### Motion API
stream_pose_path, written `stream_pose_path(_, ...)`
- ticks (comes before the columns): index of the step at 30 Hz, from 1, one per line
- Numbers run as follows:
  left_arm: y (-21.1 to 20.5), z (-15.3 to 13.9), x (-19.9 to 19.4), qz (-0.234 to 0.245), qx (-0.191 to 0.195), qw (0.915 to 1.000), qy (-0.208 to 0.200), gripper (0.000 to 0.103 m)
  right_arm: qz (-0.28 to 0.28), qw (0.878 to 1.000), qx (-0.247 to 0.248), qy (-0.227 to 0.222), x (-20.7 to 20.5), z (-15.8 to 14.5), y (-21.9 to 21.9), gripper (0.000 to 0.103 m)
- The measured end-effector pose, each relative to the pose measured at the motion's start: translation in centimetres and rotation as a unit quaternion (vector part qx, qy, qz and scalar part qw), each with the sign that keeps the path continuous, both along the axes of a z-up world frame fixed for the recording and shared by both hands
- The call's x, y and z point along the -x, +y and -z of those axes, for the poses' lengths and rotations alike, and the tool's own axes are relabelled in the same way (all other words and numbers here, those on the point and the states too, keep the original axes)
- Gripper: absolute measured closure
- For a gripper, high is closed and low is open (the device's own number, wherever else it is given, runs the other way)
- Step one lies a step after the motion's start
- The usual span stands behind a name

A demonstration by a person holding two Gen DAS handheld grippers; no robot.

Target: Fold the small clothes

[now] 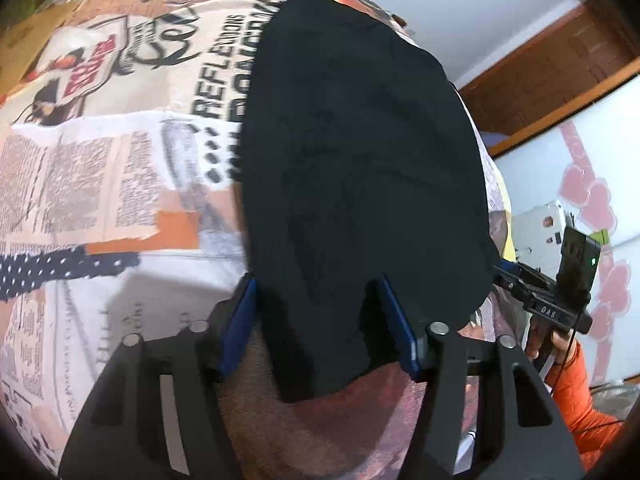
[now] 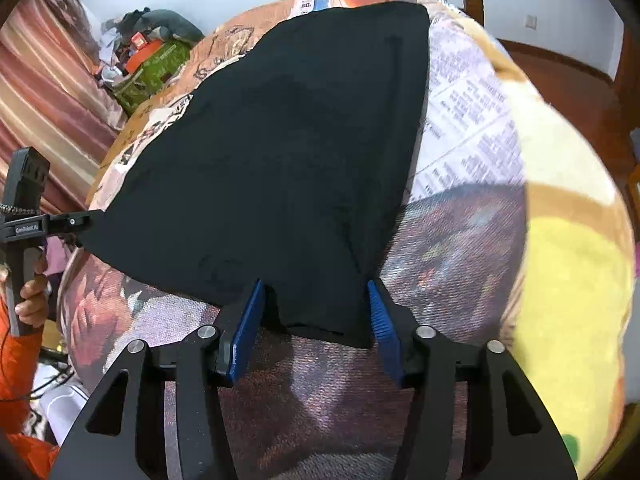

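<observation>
Left wrist view: left gripper (image 1: 316,312) open around black garment (image 1: 360,152) corner — unpinched.
Right gripper (image 2: 316,312): open too — the hem could slide on the bedspread (image 2: 460,248), skewing the fold.

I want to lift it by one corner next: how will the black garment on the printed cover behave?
The black garment will probably drape limply, since it lies flat and follows the printed cover. It looks thin, so likely light. Pushed, it would probably bunch rather than slide.

Garment (image 1: 360,152) flat on printed cover (image 1: 120,168); near corners between claws.
</observation>
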State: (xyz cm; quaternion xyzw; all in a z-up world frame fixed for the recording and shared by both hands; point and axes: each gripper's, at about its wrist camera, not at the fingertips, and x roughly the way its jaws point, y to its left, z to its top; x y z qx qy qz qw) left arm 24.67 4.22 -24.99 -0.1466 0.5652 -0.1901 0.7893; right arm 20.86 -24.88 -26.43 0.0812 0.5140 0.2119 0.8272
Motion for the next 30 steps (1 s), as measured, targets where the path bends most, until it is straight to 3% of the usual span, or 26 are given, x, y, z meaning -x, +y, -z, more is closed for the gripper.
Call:
stream_pose_path(1,-0.3,0.1,-0.1,0.000,-0.004,1.0000,-0.002,0.051,0.000,1.000,-0.004,0.000,-0.1,0.1,0.0,0.056)
stream_pose_path(3,-0.6,0.1,-0.2,-0.008,-0.009,0.9999,-0.002,0.068,0.001,1.000,-0.013,-0.003,-0.2,0.2,-0.1,0.065)
stream_pose_path(4,-0.9,0.0,-0.3,-0.010,-0.011,0.9999,0.000,0.074,0.002,1.000,-0.012,-0.005,-0.2,0.2,-0.1,0.076)
stream_pose_path(5,-1.1,-0.2,-0.5,-0.011,-0.011,0.9999,0.000,0.087,0.000,1.000,-0.016,-0.005,-0.1,0.2,-0.1,0.084)
stream_pose_path(6,-1.3,-0.7,-0.6,-0.008,-0.021,0.9998,-0.001,0.089,-0.003,1.000,-0.017,-0.006,-0.1,0.0,-0.1,0.085)
stream_pose_path(10,-2.5,-2.6,-0.7,0.005,-0.062,0.9974,-0.037,0.092,-0.018,0.999,0.006,-0.043,0.7,-1.7,0.6,0.089)
stream_pose_path(18,-3.5,-9.0,-3.4,0.008,-0.060,0.9926,-0.105,0.092,-0.013,0.994,-0.018,-0.104,-0.9,-6.2,-0.6,0.090)
stream_pose_path(25,-4.1,-13.1,-9.7,-0.008,-0.059,0.9875,-0.146,0.092,0.004,0.987,-0.027,-0.156,-5.0,-10.1,-1.2,0.090)
stream_pose_path(30,-4.1,-14.3,-15.2,-0.032,-0.058,0.9851,-0.159,0.094,0.015,0.985,-0.027,-0.169,-9.2,-10.8,-1.6,0.090)
